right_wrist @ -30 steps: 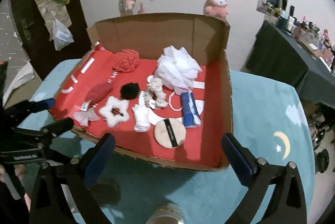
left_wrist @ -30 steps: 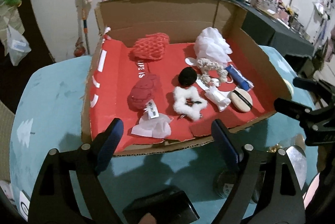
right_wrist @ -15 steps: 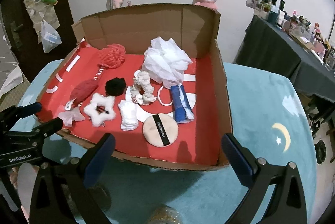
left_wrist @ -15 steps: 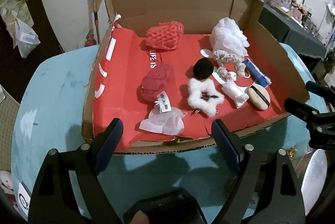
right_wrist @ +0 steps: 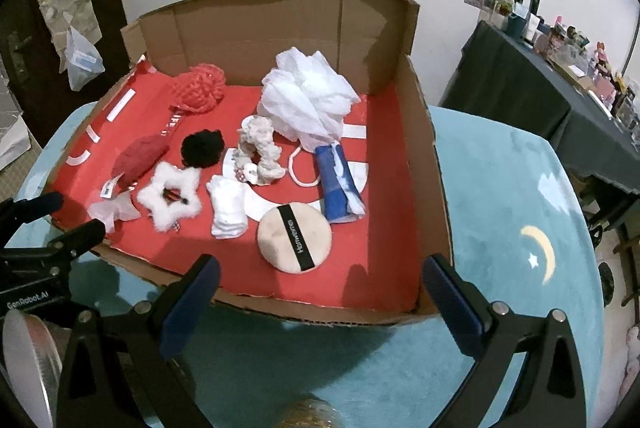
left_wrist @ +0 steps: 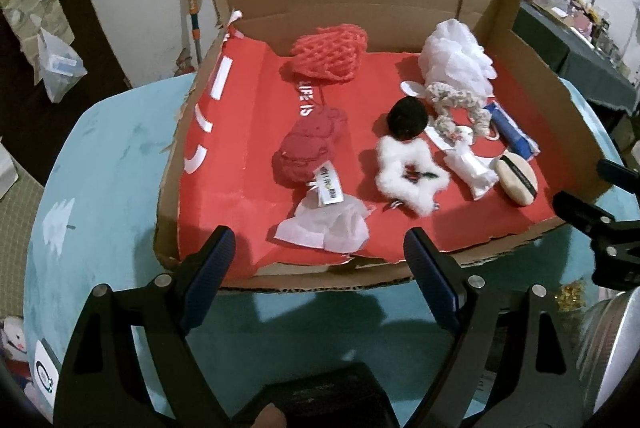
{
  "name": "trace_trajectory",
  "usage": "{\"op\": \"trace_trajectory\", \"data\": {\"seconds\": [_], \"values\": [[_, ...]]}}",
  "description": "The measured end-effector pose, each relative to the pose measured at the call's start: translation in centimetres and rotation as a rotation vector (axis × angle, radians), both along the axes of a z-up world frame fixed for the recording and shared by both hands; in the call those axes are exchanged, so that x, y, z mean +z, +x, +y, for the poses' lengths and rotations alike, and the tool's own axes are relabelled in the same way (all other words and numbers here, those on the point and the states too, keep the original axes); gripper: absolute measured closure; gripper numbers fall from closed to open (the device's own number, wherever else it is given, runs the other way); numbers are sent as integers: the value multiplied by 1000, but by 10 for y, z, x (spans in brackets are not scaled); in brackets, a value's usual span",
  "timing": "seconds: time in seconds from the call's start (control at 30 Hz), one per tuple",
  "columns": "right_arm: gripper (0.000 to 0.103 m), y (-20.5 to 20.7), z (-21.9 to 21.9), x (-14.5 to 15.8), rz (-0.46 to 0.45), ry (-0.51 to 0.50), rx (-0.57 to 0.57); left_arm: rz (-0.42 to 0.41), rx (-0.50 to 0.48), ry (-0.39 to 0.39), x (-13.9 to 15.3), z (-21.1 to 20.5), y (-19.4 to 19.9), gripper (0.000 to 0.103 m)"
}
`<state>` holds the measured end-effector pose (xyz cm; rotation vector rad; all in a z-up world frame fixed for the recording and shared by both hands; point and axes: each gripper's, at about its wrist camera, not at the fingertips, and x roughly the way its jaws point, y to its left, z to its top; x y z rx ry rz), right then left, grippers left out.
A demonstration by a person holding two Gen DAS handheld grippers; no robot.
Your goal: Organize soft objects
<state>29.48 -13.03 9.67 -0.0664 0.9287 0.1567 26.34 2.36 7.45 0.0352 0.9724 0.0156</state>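
Both the left hand-held gripper [left_wrist: 316, 268] and right hand-held gripper [right_wrist: 318, 282] hang open and empty at the cardboard tray's [right_wrist: 428, 156] near edge, ready to choose; soft objects [right_wrist: 308, 100] lie scattered inside on the bench [right_wrist: 500, 196]

We are looking at two matching hand-held tools. The left gripper [left_wrist: 320, 260] is showing black, angular arms built as open triangular frames, each carrying a round silver screw [left_wrist: 163, 280] near the joint. Its fingers [left_wrist: 208, 278] are wearing dark blue pads on their inner faces. The right gripper [right_wrist: 320, 292] is showing the same black frame, silver screws and blue-padded fingers [right_wrist: 454, 302]. In the right wrist view, the left tool's black body is bearing white lettering [right_wrist: 27, 295] that is reading "GenRobot.AI".
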Motion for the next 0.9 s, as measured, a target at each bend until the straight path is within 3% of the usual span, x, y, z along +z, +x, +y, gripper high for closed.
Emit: {"op": "trace_trajectory", "data": {"seconds": [0.9], "values": [[0,-4,0,-1,-27,14,-15,3,41,-5,-5,4,5,17]]}}
